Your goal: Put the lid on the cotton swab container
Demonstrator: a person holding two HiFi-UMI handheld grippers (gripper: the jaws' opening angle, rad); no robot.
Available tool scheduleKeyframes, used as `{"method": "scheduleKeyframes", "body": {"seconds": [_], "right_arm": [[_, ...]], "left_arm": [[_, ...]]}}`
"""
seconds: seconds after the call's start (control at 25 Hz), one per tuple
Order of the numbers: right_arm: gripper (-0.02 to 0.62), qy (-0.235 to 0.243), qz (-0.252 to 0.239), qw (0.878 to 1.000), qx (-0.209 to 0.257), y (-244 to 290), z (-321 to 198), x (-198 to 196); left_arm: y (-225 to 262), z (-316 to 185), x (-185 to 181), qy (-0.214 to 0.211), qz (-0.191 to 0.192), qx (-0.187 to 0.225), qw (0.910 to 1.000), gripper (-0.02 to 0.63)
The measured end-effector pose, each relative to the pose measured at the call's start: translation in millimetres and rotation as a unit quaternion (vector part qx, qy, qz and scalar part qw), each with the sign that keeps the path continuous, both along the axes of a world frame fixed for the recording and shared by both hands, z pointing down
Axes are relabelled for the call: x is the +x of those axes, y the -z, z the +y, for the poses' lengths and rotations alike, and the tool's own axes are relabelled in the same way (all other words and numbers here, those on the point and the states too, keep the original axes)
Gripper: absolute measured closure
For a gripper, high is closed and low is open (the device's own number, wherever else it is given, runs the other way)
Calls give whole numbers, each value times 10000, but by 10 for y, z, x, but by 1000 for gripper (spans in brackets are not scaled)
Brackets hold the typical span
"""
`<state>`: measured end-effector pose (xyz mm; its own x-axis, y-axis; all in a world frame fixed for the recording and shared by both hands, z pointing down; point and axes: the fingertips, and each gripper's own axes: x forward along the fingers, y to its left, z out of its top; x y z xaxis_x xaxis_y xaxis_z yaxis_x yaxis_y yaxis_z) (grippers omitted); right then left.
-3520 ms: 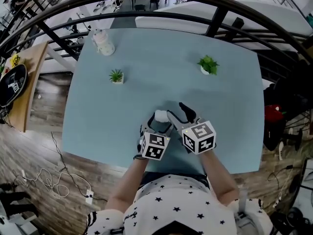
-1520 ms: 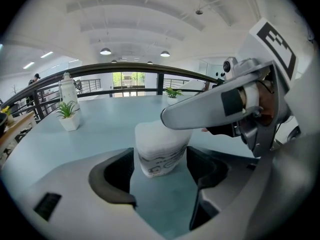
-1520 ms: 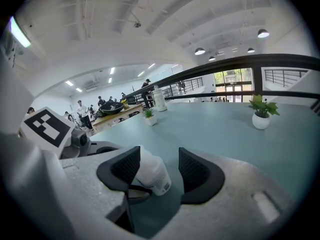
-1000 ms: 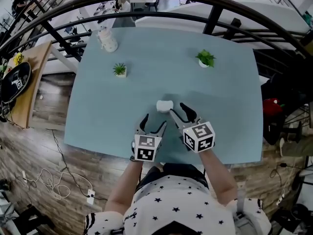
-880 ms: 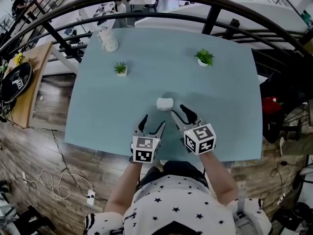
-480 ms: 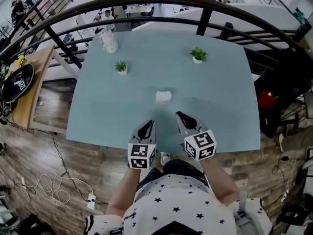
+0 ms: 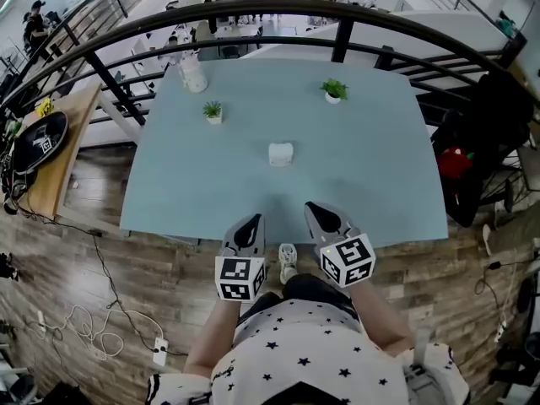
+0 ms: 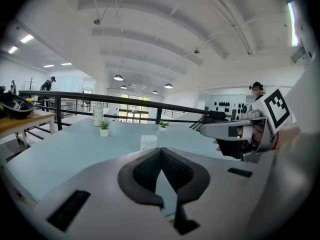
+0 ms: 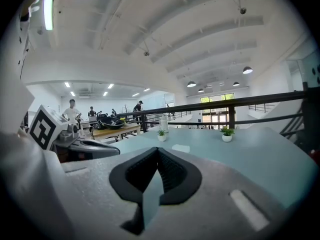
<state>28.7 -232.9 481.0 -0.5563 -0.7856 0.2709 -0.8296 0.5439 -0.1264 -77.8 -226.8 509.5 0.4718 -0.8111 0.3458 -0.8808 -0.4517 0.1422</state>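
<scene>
1. Our left gripper and right gripper are both closed tight and empty; their jaws have just been closing on nothing.
2. We hold them side by side at the near edge of the bench, tipped slightly down.
3. A second ago they stood spread just beside the cotton swab container; now it sits mid-bench, well apart from both.

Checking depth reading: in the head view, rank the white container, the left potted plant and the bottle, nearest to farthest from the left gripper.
1. White container, mid-table, just ahead.
2. Left potted plant, farther back, leftward.
3. Bottle, far left corner by the railing.
</scene>
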Motion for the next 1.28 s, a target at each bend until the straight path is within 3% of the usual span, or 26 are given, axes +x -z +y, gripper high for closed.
{"method": "scheduleKeyframes", "body": {"seconds": [0.56, 1.28], "right_arm": [[588, -30, -70, 9995, 306, 174, 1019, -20], [591, -97, -120, 9989, 435, 255, 1307, -55]], "left_arm": [[179, 1006, 23, -193, 84, 269, 9994, 603], [307, 1251, 6, -306, 131, 408, 9986, 603]]}}
